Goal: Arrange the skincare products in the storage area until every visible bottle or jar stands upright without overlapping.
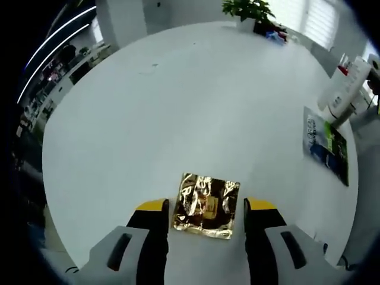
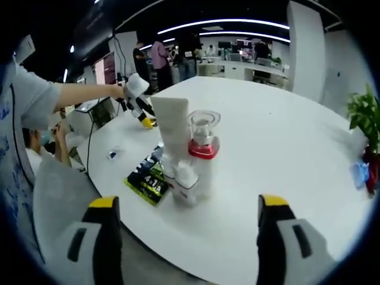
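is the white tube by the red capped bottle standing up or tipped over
Upright. In the right gripper view the white tube rises vertically from the table, beside the red-capped bottle.

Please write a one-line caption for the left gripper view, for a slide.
Open left gripper poised around a gold foil sachet lying flat on the white round table.

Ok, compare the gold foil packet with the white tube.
The gold foil packet lies flat on the table; the white tube stands upright. The packet is shiny and crinkled, the tube matte and smooth. The packet lies alone between open jaws; the tube stands among other bottles. Both rest on the white table.
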`<action>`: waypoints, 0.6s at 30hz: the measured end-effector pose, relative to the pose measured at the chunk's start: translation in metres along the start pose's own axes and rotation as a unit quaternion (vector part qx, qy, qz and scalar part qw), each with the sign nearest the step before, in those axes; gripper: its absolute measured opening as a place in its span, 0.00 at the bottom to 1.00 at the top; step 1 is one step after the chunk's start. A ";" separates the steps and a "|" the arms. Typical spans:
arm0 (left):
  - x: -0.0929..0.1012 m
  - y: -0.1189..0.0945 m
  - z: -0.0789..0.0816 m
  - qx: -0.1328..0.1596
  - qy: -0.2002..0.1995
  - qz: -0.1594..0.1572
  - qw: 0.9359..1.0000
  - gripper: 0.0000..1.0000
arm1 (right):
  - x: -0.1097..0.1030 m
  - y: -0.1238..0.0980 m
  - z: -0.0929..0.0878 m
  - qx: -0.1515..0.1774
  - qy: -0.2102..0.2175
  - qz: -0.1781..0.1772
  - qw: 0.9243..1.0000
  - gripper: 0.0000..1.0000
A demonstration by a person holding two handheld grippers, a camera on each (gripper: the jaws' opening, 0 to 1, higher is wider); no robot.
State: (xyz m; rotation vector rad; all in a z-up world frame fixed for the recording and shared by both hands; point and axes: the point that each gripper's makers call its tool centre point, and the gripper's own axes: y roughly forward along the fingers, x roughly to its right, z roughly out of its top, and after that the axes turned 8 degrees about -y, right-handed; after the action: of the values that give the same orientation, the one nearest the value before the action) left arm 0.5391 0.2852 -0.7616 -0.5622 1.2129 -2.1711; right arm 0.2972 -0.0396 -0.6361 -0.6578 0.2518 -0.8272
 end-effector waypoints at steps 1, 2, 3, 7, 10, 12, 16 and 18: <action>0.002 0.000 0.000 -0.001 0.001 0.001 1.000 0.47 | 0.000 0.000 0.000 0.000 0.000 0.000 1.000 0.97; 0.002 0.000 0.000 -0.003 0.001 0.000 1.000 0.46 | 0.000 0.000 0.000 0.000 0.000 0.000 1.000 0.97; 0.005 0.000 0.000 -0.006 0.001 0.001 1.000 0.45 | 0.000 -0.001 0.000 0.001 0.000 -0.001 1.000 0.97; 0.015 -0.003 -0.002 -0.014 0.003 0.002 1.000 0.38 | -0.001 -0.001 -0.001 0.001 0.000 -0.001 1.000 0.97; 0.019 -0.003 -0.003 -0.019 0.003 0.003 1.000 0.37 | -0.003 -0.002 0.000 0.002 -0.002 -0.001 1.000 0.96; 0.023 -0.004 -0.004 -0.026 0.008 0.003 1.000 0.37 | -0.002 -0.003 0.001 0.004 -0.002 -0.001 1.000 0.96; 0.035 -0.006 -0.009 -0.039 0.020 -0.002 0.999 0.37 | -0.002 -0.005 0.001 0.007 -0.003 -0.003 1.000 0.96; 0.041 -0.008 -0.011 -0.048 0.031 -0.006 0.998 0.37 | -0.002 -0.005 0.001 0.008 -0.004 -0.003 1.000 0.96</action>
State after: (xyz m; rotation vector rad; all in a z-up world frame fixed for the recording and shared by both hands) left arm 0.4998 0.2682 -0.7574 -0.5481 1.3561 -2.1631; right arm 0.2935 -0.0400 -0.6320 -0.6478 0.2358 -0.8302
